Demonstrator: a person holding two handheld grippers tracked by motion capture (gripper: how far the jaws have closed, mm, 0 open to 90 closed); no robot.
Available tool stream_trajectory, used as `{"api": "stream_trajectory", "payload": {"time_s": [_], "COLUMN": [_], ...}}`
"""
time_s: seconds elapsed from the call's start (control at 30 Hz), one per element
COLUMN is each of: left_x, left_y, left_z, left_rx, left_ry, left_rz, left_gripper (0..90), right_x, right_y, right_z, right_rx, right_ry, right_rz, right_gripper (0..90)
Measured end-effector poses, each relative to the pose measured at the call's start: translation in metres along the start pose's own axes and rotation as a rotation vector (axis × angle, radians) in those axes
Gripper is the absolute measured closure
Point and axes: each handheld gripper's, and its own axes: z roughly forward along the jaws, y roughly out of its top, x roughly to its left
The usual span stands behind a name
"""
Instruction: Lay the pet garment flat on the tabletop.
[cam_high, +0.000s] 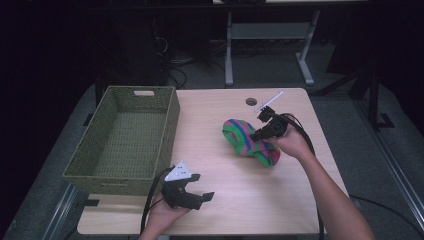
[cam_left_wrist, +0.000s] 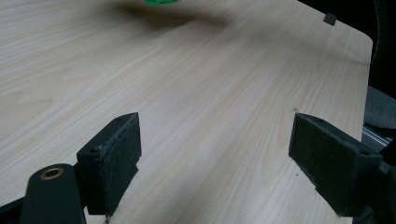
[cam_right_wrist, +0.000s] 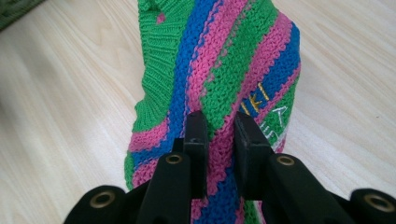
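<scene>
A knitted item striped green, pink and blue (cam_high: 250, 141) lies on the right half of the wooden table (cam_high: 225, 200). My right gripper (cam_high: 260, 134) is shut on it; in the right gripper view the striped knit (cam_right_wrist: 224, 70) is pinched between the two black jaws of the right gripper (cam_right_wrist: 220, 144), with yellow letters near the right jaw. My left gripper (cam_high: 197, 187) sits low over the table's front left, held in a hand. In the left gripper view the left gripper (cam_left_wrist: 215, 149) stands open over bare wood, and a green scrap of the knit (cam_left_wrist: 161, 2) peeks in at the top.
A green woven basket (cam_high: 125, 140) stands on the table's left side, empty inside. A round cable hole (cam_high: 251, 101) sits near the far edge. Table legs (cam_high: 229, 50) and cables lie on the floor beyond.
</scene>
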Motion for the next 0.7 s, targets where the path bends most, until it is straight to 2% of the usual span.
{"api": "stream_trajectory", "payload": {"time_s": [0.5, 0.67, 0.7], "left_x": [0.001, 0.001, 0.001], "left_y": [0.0, 0.0, 0.0], "left_z": [-0.003, -0.003, -0.004], "left_rx": [-0.015, -0.015, -0.016], "left_ry": [0.004, 0.008, 0.008], "left_rz": [-0.005, 0.001, -0.002], "left_gripper": [16.6, 16.6, 16.7], "right_x": [0.009, 0.015, 0.016], "right_y": [-0.002, -0.005, -0.007], "right_z": [-0.022, -0.029, -0.031], "right_rx": [-0.061, -0.08, -0.099], "right_ry": [0.041, 0.063, 0.078], "right_rz": [-0.017, -0.026, -0.027], "right_gripper": [76.8, 76.8, 76.8]}}
